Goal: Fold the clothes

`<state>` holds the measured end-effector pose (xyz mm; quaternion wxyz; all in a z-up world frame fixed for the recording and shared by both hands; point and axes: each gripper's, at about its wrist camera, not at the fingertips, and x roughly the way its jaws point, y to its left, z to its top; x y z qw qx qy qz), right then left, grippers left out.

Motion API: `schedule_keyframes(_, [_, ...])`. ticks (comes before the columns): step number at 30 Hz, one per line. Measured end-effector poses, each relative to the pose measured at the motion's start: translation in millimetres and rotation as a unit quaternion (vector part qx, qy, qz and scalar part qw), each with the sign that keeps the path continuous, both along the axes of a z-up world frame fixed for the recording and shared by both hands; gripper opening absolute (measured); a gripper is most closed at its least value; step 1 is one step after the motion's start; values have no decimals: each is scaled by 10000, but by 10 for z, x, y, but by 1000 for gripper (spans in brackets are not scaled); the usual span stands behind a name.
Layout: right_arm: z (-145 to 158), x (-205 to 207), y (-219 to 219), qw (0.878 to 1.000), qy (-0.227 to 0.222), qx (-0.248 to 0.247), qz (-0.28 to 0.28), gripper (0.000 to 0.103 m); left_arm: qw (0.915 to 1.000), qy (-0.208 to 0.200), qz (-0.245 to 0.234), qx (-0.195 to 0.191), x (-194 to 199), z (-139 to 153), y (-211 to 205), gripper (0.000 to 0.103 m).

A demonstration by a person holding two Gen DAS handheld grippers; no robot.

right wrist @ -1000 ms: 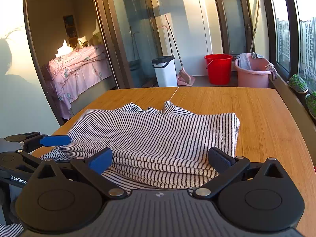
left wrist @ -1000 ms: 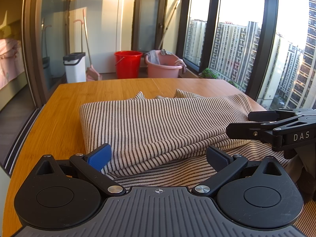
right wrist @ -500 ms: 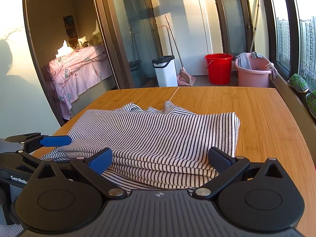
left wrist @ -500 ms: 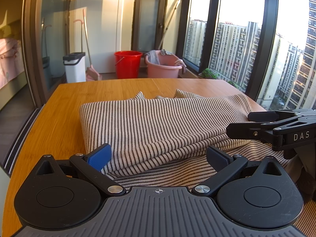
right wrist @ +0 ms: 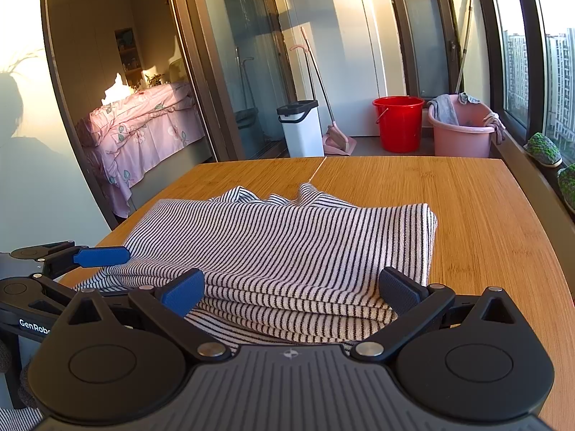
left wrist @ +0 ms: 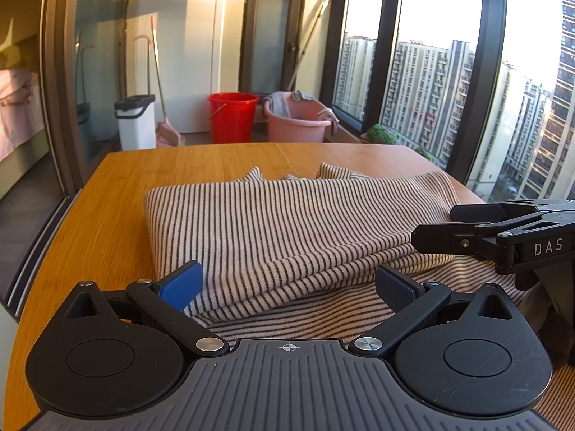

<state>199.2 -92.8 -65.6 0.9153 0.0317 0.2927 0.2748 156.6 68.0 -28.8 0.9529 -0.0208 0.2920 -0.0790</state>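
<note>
Left gripper [left wrist: 289,282] and right gripper [right wrist: 291,287] gape wide, empty.

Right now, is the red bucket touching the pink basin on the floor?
Apart. The right wrist view shows a strip of floor and wall between the red bucket and the pink basin; they stand side by side.

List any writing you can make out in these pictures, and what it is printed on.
"DAS": white letters on the black right claw, seen from the left wrist view.
"GenRob", cut off by what lies in front: white letters on the black left claw, seen from the right wrist view.
No other writing shows.
</note>
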Motion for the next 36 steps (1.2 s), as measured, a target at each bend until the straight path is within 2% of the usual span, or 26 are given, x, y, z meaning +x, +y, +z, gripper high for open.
schedule_keyframes(19, [-15, 5, 17, 9999, 70, -37, 67, 103, 10000, 0, 7, -23, -2, -2, -1, 103])
schedule_keyframes(26, [-8, -20, 177, 9981, 28, -596, 153, 103, 10000, -4, 6, -33, -4, -3, 4, 103])
schedule_keyframes(36, [0, -16, 169, 9982, -13, -596, 111, 103, 9999, -19, 4, -100, -31, -5, 33, 103])
